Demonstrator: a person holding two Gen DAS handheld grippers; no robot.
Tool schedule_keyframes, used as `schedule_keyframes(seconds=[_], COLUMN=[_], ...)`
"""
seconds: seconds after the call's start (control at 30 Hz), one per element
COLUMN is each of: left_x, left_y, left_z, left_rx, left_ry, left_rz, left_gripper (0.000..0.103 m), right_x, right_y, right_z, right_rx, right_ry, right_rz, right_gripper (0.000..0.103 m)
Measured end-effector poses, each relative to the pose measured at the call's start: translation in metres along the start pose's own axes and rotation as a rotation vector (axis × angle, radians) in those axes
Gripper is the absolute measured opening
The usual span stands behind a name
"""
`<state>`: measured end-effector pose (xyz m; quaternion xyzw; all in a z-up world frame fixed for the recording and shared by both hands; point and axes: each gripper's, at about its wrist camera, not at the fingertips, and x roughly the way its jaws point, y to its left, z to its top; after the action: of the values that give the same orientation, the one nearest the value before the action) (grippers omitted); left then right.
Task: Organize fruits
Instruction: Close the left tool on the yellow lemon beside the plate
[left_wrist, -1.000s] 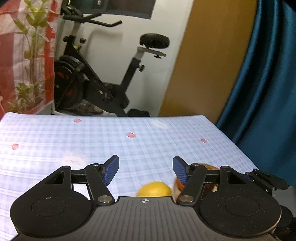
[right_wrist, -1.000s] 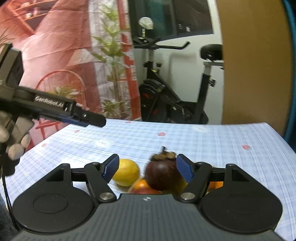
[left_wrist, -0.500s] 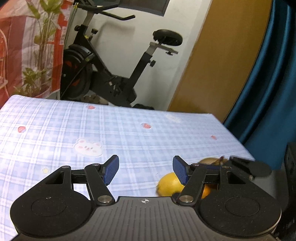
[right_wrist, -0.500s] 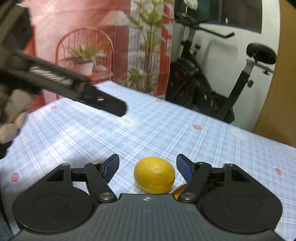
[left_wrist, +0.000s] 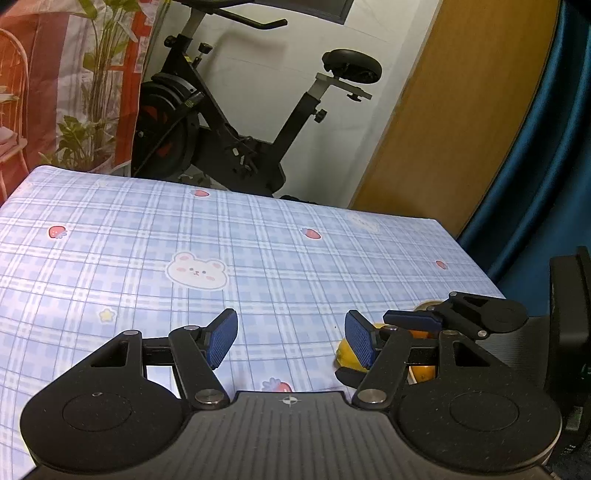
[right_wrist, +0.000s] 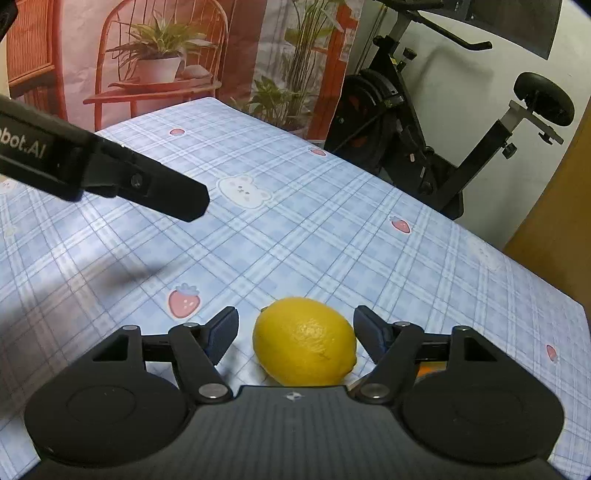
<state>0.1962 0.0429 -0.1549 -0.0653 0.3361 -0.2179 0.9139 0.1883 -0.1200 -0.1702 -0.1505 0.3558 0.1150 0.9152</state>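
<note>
While the right gripper (right_wrist: 295, 332) straddles the lemon (right_wrist: 304, 341) near the tablecloth's (right_wrist: 295, 229) right edge, its jaws, just opening wider, clear the peel on both sides. Beside it, the left gripper (left_wrist: 291, 338) hangs half-open over bare cloth, holding nothing.

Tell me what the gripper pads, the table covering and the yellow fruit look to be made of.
Right gripper pads: blue, ribbed, probably rubber. Table covering: smooth printed check with bears and strawberries, likely vinyl or coated cloth; cannot tell which. Lemon: real-looking, matte dimpled rind.
</note>
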Motion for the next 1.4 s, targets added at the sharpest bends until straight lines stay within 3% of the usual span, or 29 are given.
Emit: schedule_keyframes(seconds=[0.5, 0.87, 1.0, 1.4], left_x=[0.012, 0.044, 0.046, 0.036], left_y=[-0.015, -0.047, -0.045, -0.027], left_z=[-0.003, -0.015, -0.024, -0.028], left_rx=[0.037, 0.081, 0.096, 0.049], left_ry=[0.035, 0.119, 0.144, 0.126], left_rz=[-0.039, -0.156, -0.124, -0.137], left_gripper=[0.066, 0.066, 0.066, 0.071], right_x=[-0.047, -0.05, -0.049, -0.04], right_y=[0.016, 0.017, 0.017, 0.016], right_z=[-0.028, -0.034, -0.036, -0.039], right_rx=[0.031, 0.058, 0.062, 0.081], right_ry=[-0.063, -0.04, -0.041, -0.04], right_rz=[0.055, 0.059, 0.053, 0.052], right_gripper=[0.074, 0.067, 0.067, 0.065])
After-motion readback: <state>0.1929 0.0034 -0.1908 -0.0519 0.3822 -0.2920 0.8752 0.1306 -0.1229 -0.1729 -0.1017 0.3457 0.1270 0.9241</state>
